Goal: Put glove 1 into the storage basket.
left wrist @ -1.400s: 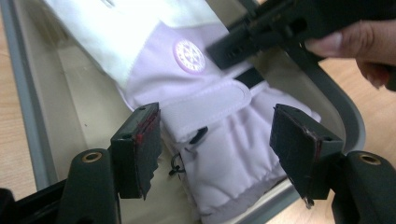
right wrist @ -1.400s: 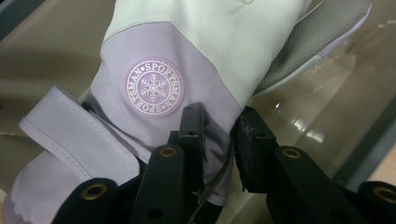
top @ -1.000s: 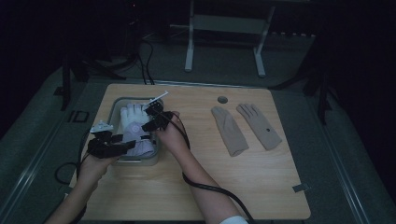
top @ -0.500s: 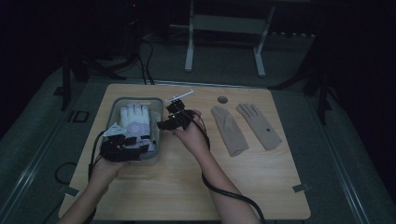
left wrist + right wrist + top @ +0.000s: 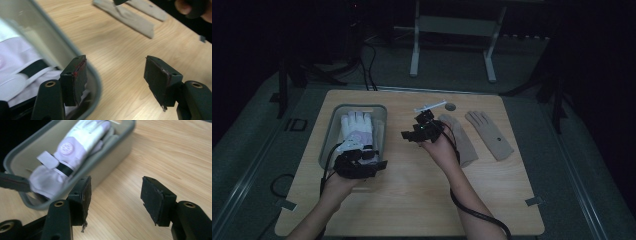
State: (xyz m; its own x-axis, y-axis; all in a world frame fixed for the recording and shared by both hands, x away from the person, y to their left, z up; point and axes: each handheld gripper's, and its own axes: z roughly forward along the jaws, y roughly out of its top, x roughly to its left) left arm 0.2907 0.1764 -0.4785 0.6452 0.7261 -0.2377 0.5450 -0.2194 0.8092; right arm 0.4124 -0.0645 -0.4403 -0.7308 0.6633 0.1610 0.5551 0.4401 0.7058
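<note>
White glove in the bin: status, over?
Left gripper open, empty, at the bin rim. Right gripper open, empty. White glove in bin. Nothing in the way.

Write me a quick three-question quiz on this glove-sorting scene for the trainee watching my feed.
1. True or false: the white glove lies inside the grey bin.
2. How many beige gloves lie on the wooden table, outside the bin?
A) one B) two C) three
3. Is anything held between the fingers of the right gripper?

Key:
1. True. It lies in the bin, fingertips towards the far end.
2. B. One beige glove lies just beside the right gripper; the other beige glove lies farther right.
3. No. They stand apart with bare table between them; the left gripper is empty too, beside the bin's rim.
</note>
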